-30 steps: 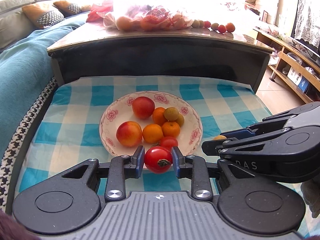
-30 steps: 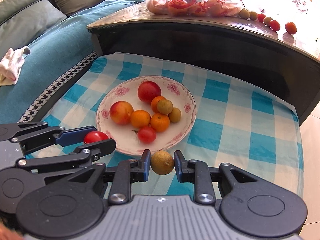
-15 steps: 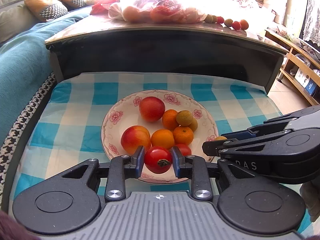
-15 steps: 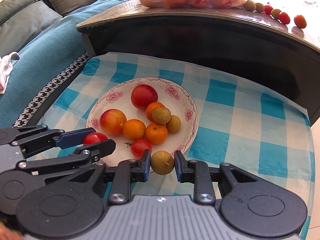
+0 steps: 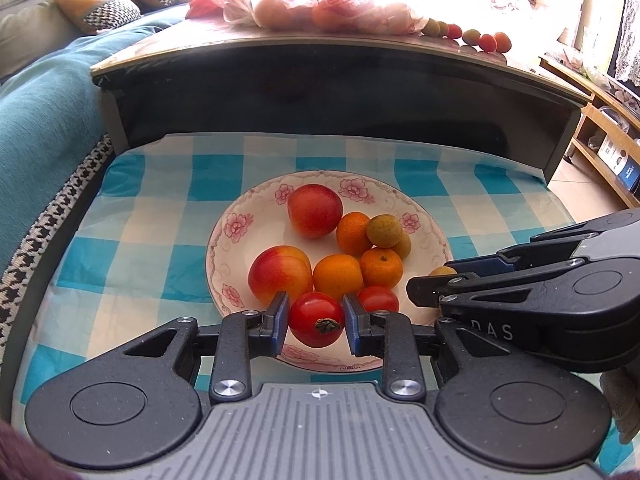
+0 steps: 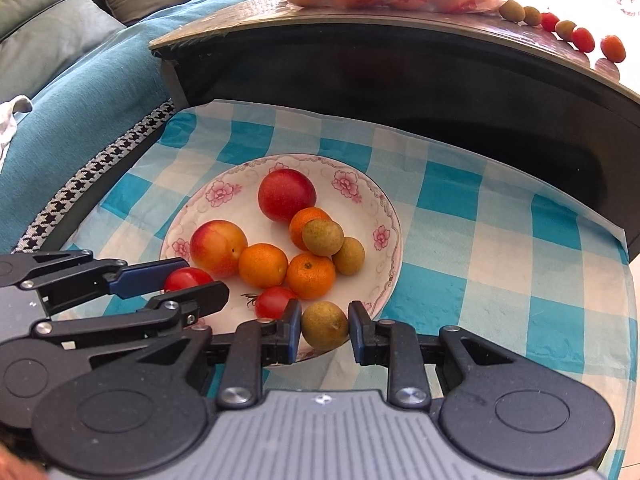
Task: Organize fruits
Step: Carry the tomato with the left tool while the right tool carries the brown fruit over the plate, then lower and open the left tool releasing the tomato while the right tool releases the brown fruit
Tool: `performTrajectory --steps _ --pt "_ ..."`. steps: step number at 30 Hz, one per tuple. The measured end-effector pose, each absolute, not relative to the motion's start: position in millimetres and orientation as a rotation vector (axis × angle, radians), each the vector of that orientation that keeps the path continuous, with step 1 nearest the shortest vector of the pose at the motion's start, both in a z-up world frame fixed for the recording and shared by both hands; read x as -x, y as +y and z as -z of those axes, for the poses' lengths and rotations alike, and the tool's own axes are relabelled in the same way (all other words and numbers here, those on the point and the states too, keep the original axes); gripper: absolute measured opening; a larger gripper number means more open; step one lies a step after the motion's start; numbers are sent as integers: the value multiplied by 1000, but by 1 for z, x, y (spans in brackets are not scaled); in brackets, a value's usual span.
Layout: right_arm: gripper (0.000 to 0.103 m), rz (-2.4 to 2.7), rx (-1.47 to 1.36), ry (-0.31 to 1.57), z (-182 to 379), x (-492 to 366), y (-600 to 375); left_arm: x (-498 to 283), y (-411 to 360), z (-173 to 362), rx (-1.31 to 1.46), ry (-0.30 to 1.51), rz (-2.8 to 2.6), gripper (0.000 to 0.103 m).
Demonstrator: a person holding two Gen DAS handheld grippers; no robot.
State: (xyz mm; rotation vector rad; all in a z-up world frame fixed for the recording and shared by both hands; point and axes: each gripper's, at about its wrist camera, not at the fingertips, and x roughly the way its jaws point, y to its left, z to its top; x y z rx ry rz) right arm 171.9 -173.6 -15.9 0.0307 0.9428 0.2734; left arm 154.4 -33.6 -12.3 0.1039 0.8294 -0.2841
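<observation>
While both grippers hang over the near rim of the plate (image 5: pixel 224 236), each is clamped on one fruit. Left gripper (image 5: pixel 315 319): jaws closed on a small red tomato (image 5: pixel 312 318), glossy, round, with a dried brown stem scar facing the camera; it sits just above the plate's near edge. Right gripper (image 6: pixel 324 326): jaws closed on a small round olive-brown fruit (image 6: pixel 323 325) with a dull, faintly speckled skin, held over the plate's near right rim.

Plate: white, pink flower pattern round the rim, resting on a blue and white checked cloth (image 6: pixel 480 216). Contents noted: two red-and-yellow peaches (image 6: pixel 286 195), one at the far side and one at the left; three small oranges (image 6: pixel 310 276) grouped at the centre; two more olive-brown fruits (image 6: pixel 322 237), one stacked on top of an orange, the other beside it toward the right rim; one small tomato with a green stem (image 6: pixel 274 302) lying near the front.

Behind the cloth stands a dark raised table (image 5: pixel 320 76). On its top lie a plastic bag of fruit (image 5: pixel 320 8) and a row of loose small fruits (image 6: pixel 560 28), red and olive-brown, at the right end
</observation>
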Motion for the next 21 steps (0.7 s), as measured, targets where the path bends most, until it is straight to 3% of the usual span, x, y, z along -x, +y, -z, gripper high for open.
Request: performTrajectory --steps 21 --pt "40 -272 10 924 25 -182 -165 -164 -31 25 -115 848 263 36"
